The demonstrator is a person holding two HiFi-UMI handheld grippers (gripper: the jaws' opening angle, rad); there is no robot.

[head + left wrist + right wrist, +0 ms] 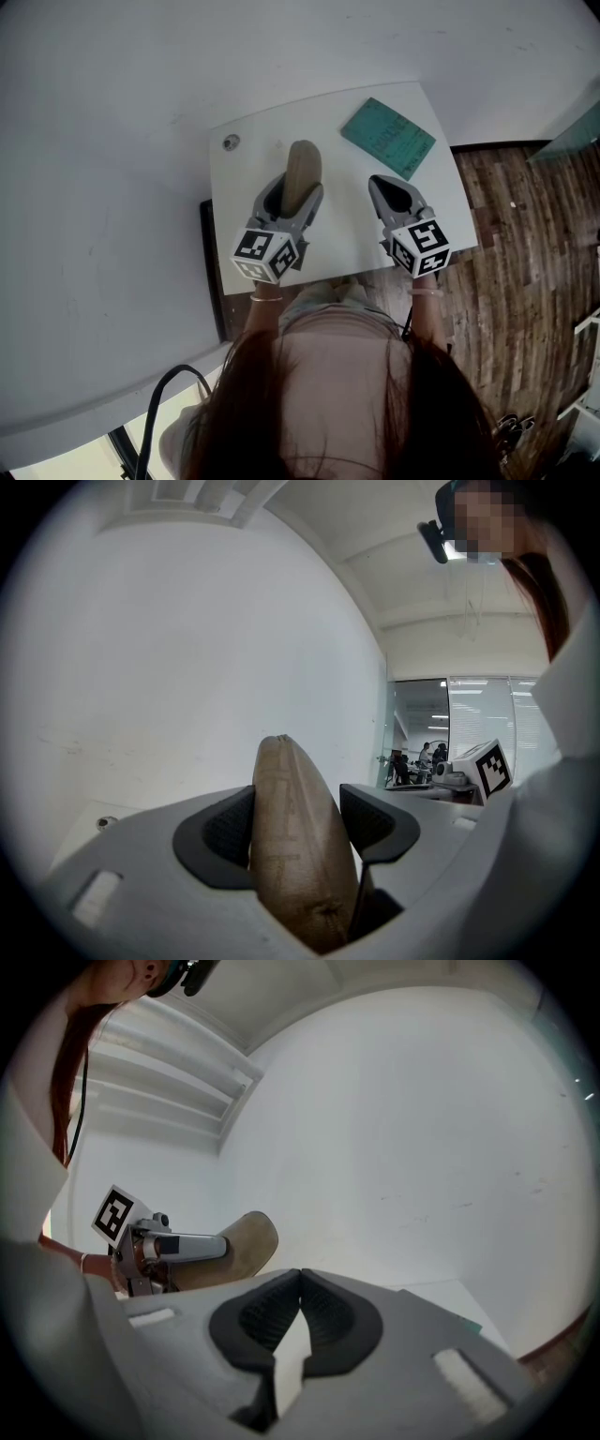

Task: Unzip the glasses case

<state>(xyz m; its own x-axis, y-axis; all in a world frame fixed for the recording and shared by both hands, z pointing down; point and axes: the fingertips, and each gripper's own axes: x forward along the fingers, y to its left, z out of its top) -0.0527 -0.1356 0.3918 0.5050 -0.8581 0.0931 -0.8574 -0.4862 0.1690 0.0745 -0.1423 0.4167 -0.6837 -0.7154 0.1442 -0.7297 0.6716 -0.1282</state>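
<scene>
A tan, zipped glasses case [303,173] is held over the small white table [356,225], its far end pointing at the wall. My left gripper [294,195] is shut on the case's near end. In the left gripper view the case [292,827] stands on edge, filling the gap between the two black pads [228,834]. My right gripper [386,185] hovers to the case's right, apart from it, shut with nothing in it. In the right gripper view its pads [323,1312] meet at the tips, and the case [246,1244] shows off to the left.
A teal notebook [387,138] lies at the table's far right corner. A round cable hole [231,142] sits at the far left. A white wall rises just behind the table. Wooden floor [525,244] lies to the right. A black cable [169,394] hangs at lower left.
</scene>
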